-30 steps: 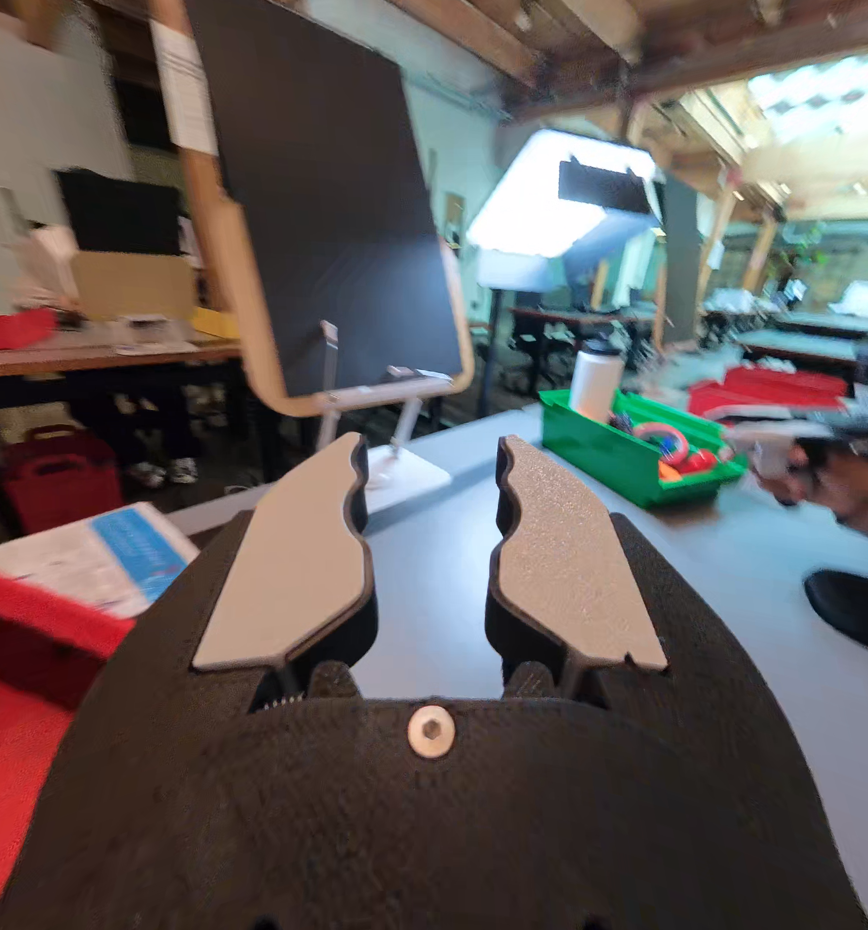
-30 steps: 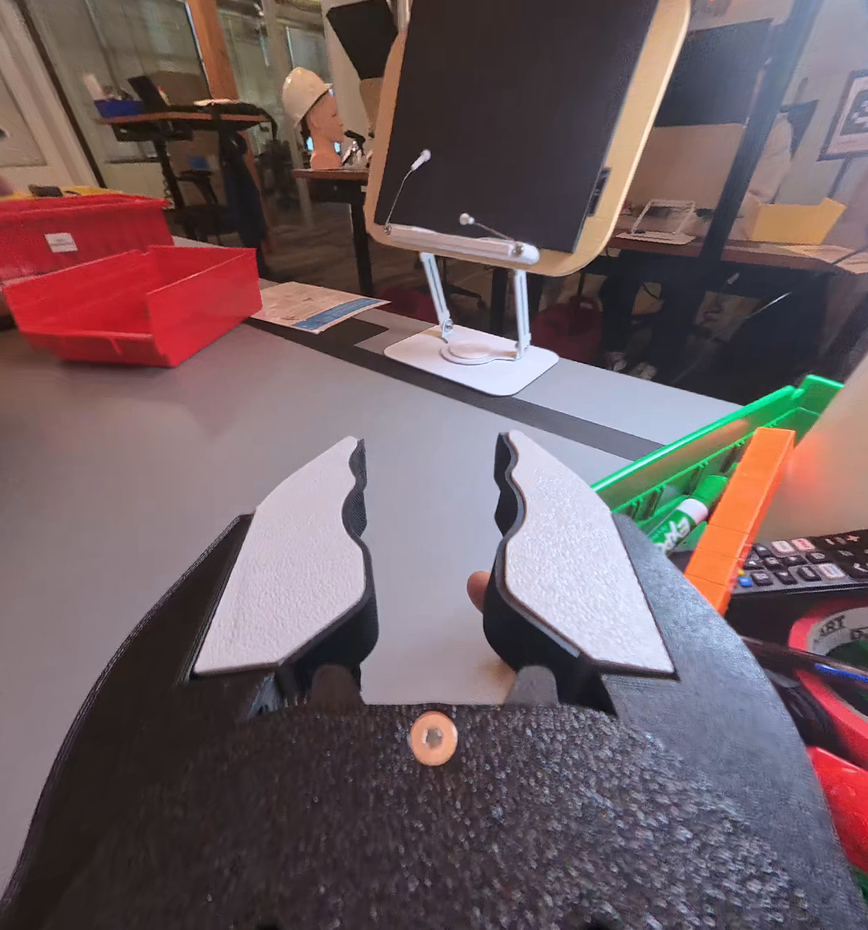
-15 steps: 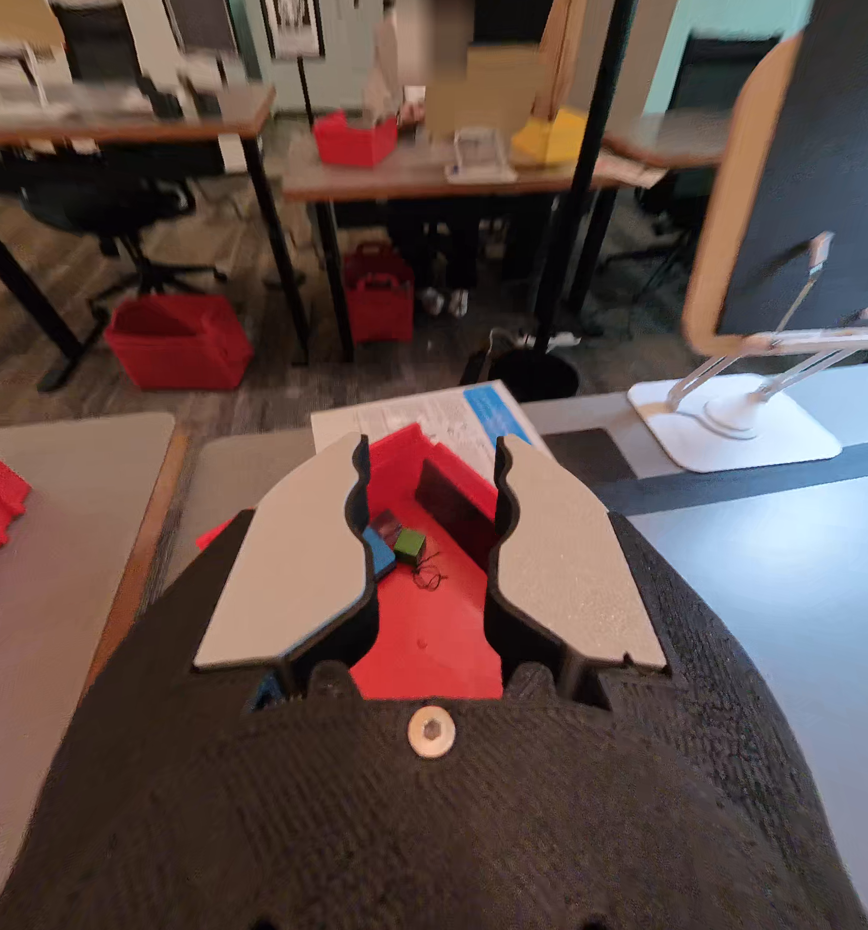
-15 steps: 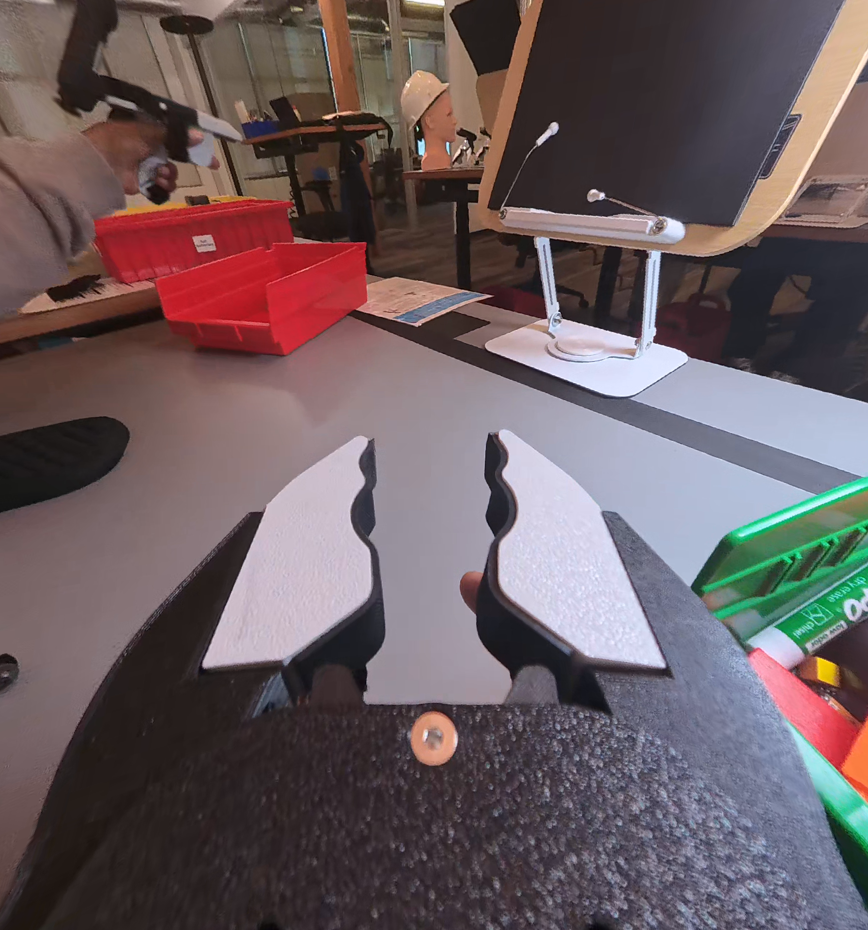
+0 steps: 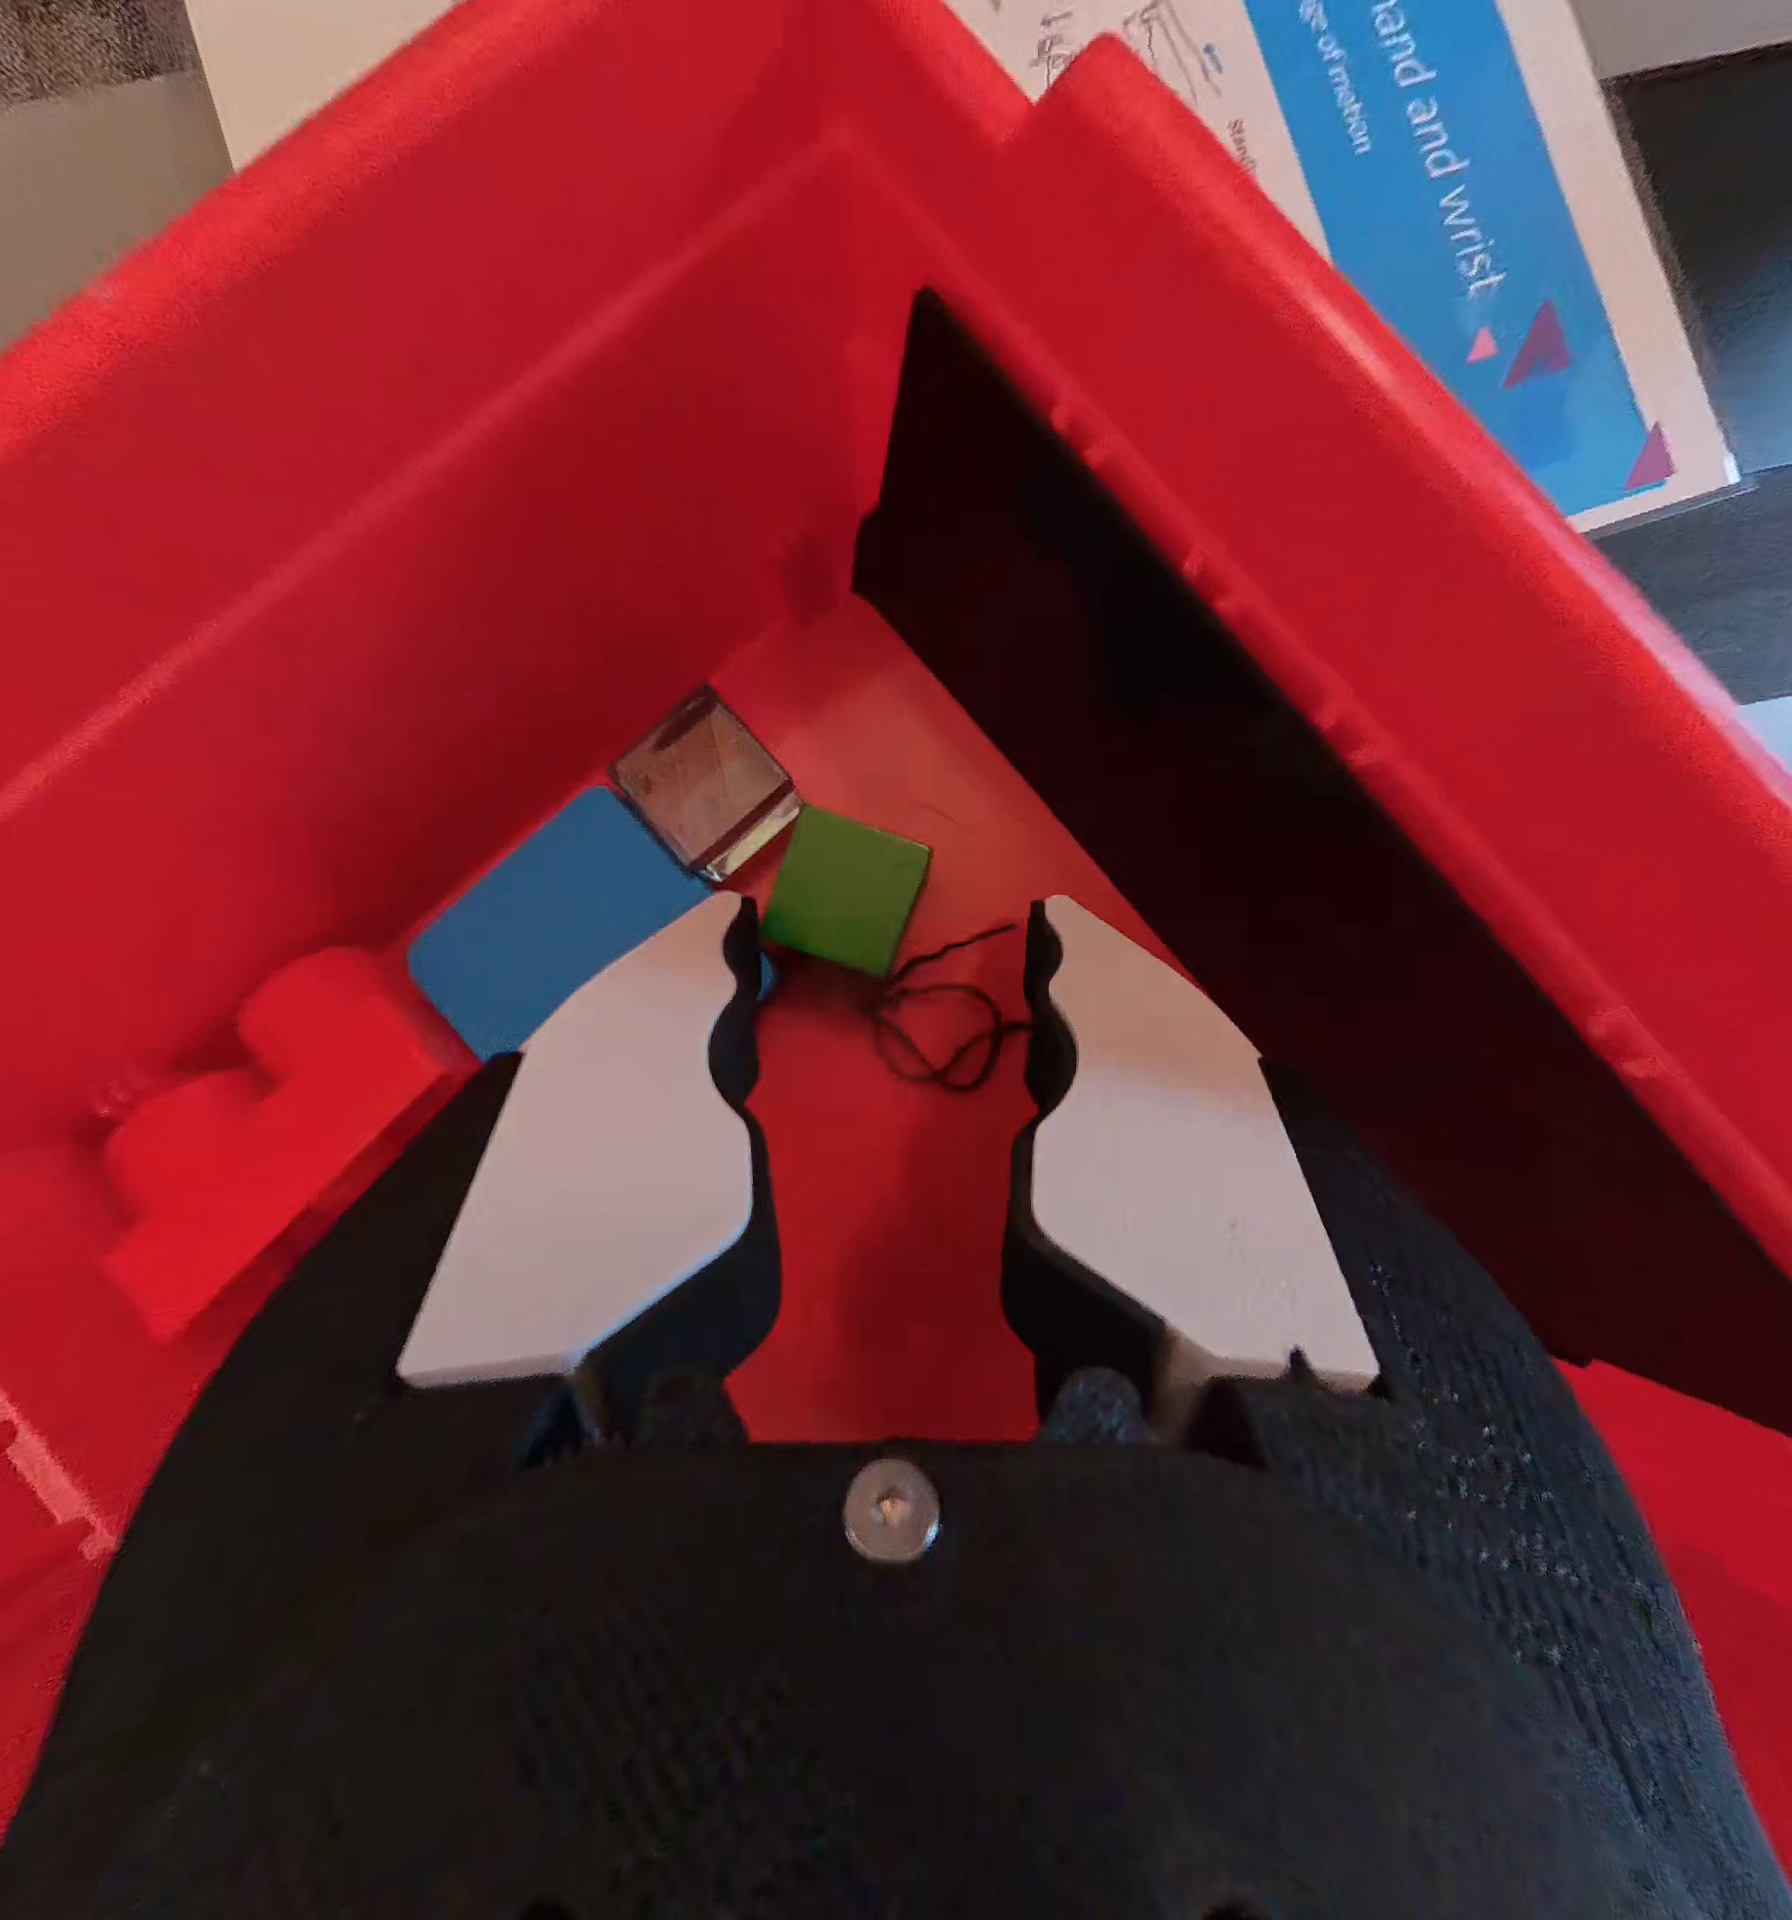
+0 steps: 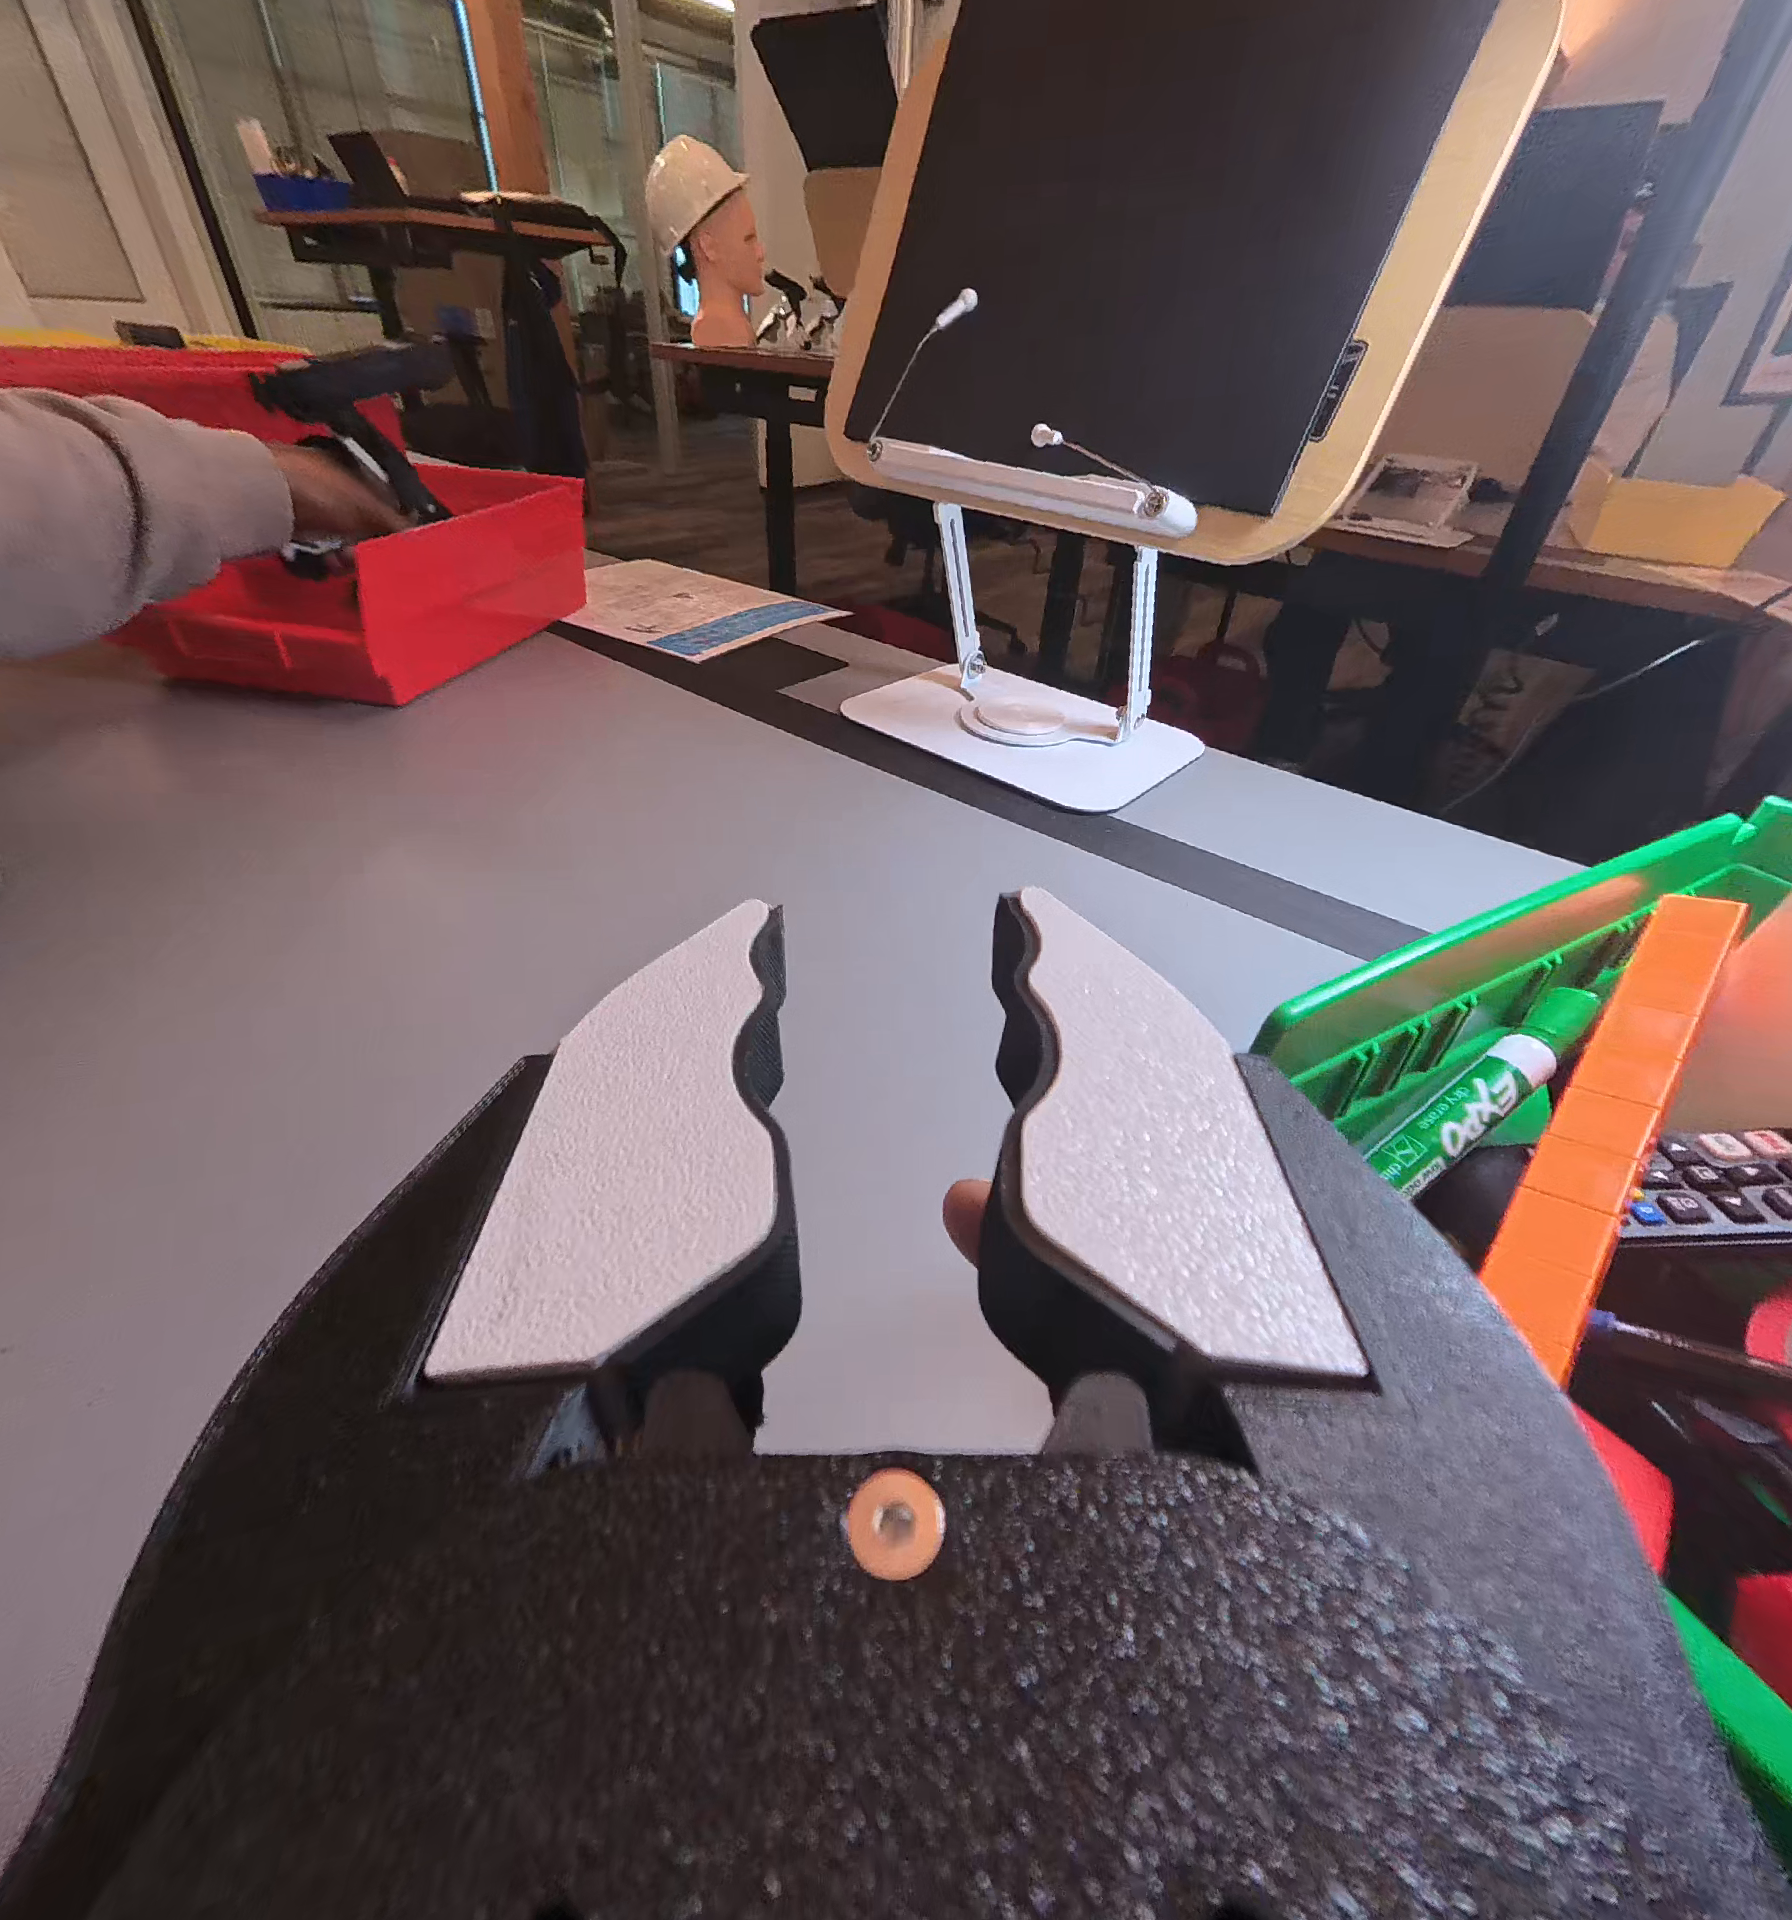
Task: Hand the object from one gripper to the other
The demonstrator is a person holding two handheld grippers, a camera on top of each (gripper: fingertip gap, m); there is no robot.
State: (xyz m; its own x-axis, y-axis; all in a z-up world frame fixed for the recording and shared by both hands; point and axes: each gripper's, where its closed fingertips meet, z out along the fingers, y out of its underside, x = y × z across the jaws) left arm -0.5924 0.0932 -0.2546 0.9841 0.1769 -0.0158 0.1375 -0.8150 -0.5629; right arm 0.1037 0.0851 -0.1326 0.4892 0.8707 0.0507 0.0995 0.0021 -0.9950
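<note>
In the left wrist view my left gripper (image 5: 887, 935) is open and empty, reaching down into a red bin (image 5: 372, 436). On the bin floor lie a green cube (image 5: 848, 902), a shiny clear cube (image 5: 703, 774), a blue flat block (image 5: 549, 914) and a loop of black thread (image 5: 939, 1023). The green cube sits just ahead of the left fingertip, apart from the pads. In the right wrist view my right gripper (image 6: 887, 920) is open and empty above the grey table (image 6: 404, 935). The left gripper (image 6: 362, 416) shows far left there, over the red bin (image 6: 456, 592).
A black divider (image 5: 1235, 831) stands in the red bin at the right. A green bin (image 6: 1494, 997) with a marker, orange bar, remote and tape sits at the right. A tablet stand (image 6: 1037, 727) and a paper sheet (image 6: 705, 613) lie at the table's far edge. My hands' fingertips stand some 70 cm from each other.
My left gripper swung left from over the table and went down into the red bin, close to the cubes. My right gripper's jaws narrowed a little and stayed empty over the table.
</note>
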